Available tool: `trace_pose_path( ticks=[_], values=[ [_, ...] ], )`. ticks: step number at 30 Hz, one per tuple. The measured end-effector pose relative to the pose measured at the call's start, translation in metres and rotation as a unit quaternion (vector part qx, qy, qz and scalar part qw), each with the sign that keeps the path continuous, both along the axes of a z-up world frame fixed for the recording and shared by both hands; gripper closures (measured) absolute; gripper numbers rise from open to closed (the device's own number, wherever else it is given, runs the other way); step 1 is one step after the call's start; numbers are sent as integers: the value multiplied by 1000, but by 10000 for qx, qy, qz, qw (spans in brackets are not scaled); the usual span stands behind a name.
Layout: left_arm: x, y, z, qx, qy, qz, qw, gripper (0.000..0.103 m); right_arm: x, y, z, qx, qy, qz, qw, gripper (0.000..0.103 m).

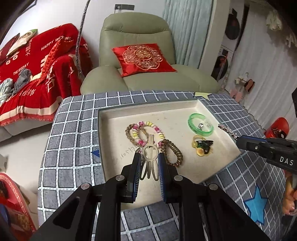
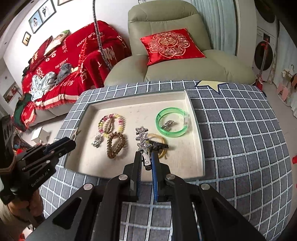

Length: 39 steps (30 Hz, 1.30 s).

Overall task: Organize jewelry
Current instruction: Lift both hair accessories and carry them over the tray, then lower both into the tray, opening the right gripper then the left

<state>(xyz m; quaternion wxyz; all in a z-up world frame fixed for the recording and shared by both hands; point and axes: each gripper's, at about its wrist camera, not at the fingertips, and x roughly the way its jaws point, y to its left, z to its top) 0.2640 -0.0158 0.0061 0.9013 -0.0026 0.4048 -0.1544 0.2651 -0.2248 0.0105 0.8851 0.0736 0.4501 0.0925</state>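
Left to right over the tray [image 2: 196, 129]: our left gripper [image 1: 148, 157] pinches the beige hair clip [image 1: 149, 159], our right gripper [image 2: 146, 157] pinches the star clip [image 2: 142, 140], both lifted clear of the bracelets ahead for sorting

A grey tabletop cloth with a white grid [image 2: 232, 133] covers the surface, with a pale yellow star patch [image 2: 209, 84] at its far edge and a blue star patch [image 1: 257, 204] at its near right. Behind it stands a sage-green padded armchair [image 2: 167, 16] bearing a red satin cushion with gold embroidery [image 2: 171, 45]. To the left, a red throw with white lettering [image 2: 61, 61] drapes a sofa, with crumpled grey clothing [image 2: 64, 71] on top. Framed pictures [image 2: 41, 13] hang on the wall.
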Motion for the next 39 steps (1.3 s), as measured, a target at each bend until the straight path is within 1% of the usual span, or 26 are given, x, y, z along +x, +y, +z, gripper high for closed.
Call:
trace_pose_path(
  ticks=[8,11,18,22,25,34,39],
  values=[
    [19,-10,-15,155,152,164,9996,68,24,-1,-15,-76,101,-147,9998,92],
    [25,-13,-21,249,219,177,9993,68,30,-5,-24,-212,222,-287,9991,92],
    [33,-23,-33,436,370,55,9983,68,34,-22,-45,-303,573,-623,9960,92],
    [34,-29,-40,518,473,2,9975,68,36,-24,-52,-359,660,-623,9952,92],
    [32,-34,-40,680,403,-59,9969,68,38,-22,-56,-405,755,-589,9946,92],
    [31,-37,-46,705,498,-76,9962,68,41,-23,-70,-221,956,-600,9934,91],
    [31,-39,-47,729,508,-82,9960,68,41,-24,-71,-168,966,-608,9933,91]
  ],
)
